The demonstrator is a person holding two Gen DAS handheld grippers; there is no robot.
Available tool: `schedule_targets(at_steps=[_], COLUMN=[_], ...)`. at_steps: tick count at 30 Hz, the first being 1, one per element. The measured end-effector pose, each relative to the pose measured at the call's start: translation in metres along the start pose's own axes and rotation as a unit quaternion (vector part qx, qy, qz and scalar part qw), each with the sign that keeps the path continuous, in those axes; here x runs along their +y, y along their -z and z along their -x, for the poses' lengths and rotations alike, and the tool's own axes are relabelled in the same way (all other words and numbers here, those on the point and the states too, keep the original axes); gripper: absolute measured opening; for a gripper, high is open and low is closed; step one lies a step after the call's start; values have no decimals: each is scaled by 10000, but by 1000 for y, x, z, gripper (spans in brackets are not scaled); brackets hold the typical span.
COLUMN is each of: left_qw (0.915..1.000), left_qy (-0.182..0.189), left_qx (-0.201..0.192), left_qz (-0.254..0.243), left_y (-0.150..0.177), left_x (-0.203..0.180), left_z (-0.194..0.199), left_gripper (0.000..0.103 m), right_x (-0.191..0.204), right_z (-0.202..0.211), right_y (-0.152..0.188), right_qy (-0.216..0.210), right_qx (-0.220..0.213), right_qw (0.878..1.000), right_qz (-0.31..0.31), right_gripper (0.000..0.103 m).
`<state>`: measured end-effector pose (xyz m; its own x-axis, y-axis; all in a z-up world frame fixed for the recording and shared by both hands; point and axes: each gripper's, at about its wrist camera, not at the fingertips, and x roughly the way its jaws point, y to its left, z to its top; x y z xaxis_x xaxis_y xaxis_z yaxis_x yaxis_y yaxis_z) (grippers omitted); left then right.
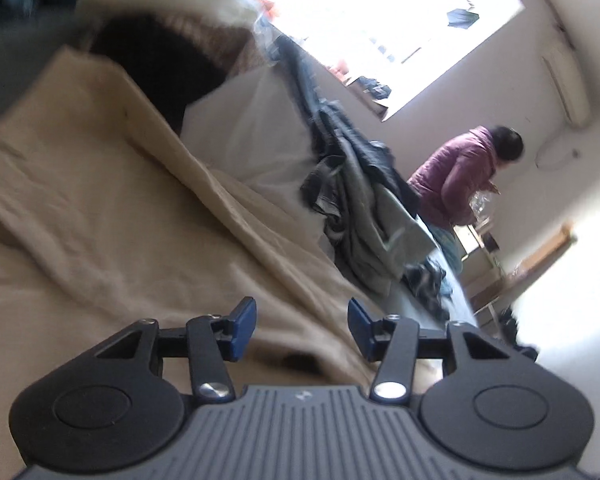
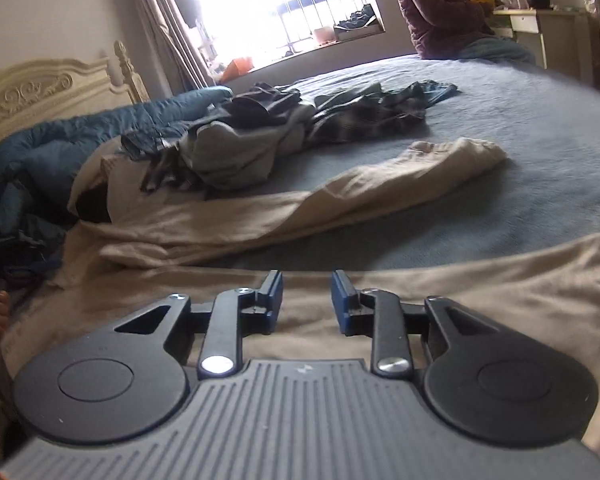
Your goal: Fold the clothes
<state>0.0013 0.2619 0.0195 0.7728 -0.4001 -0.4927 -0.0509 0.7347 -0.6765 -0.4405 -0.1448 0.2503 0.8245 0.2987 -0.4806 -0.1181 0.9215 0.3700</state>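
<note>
A beige garment (image 2: 260,216) lies spread across the grey bed (image 2: 520,120), one long part reaching toward the far right and another part lying under my right gripper (image 2: 306,300). That gripper hovers just above the beige cloth with a clear gap between its blue pads, nothing between them. In the tilted left wrist view the same beige garment (image 1: 120,220) fills the left half, and my left gripper (image 1: 302,330) is open over it, its pads wide apart and empty. A heap of dark and grey clothes (image 2: 268,132) sits behind the beige one.
A blue quilt (image 2: 60,148) is bunched at the left by the cream headboard (image 2: 40,88). A person in a purple jacket (image 2: 436,8) sits on the far edge of the bed near a desk (image 2: 540,28). A bright window (image 2: 280,4) is behind.
</note>
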Motion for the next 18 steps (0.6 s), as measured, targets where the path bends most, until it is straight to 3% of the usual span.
schedule_targets(at_steps=[6, 10, 12, 14, 18], left_qw=[9976, 9970, 9966, 9970, 9971], left_qy=[-284, -286, -241, -104, 235], left_qx=[368, 467, 449, 341, 158], left_qz=[516, 548, 641, 684, 707], left_y=[-22, -26, -28, -29, -34], left_x=[15, 20, 21, 19, 14], left_z=[-68, -93, -101, -104, -108], left_gripper=[50, 48, 44, 32, 30], right_x=[-17, -34, -40, -44, -52], right_z=[-52, -78, -88, -95, -102], right_y=[-35, -50, -53, -54, -55], right_qy=[-351, -484, -514, -489, -367], right_qx=[3, 36, 62, 77, 9], right_qw=[9972, 9926, 9908, 9905, 9903], right_qz=[-666, -1116, -1250, -1284, -1342], right_gripper=[30, 31, 31, 31, 31])
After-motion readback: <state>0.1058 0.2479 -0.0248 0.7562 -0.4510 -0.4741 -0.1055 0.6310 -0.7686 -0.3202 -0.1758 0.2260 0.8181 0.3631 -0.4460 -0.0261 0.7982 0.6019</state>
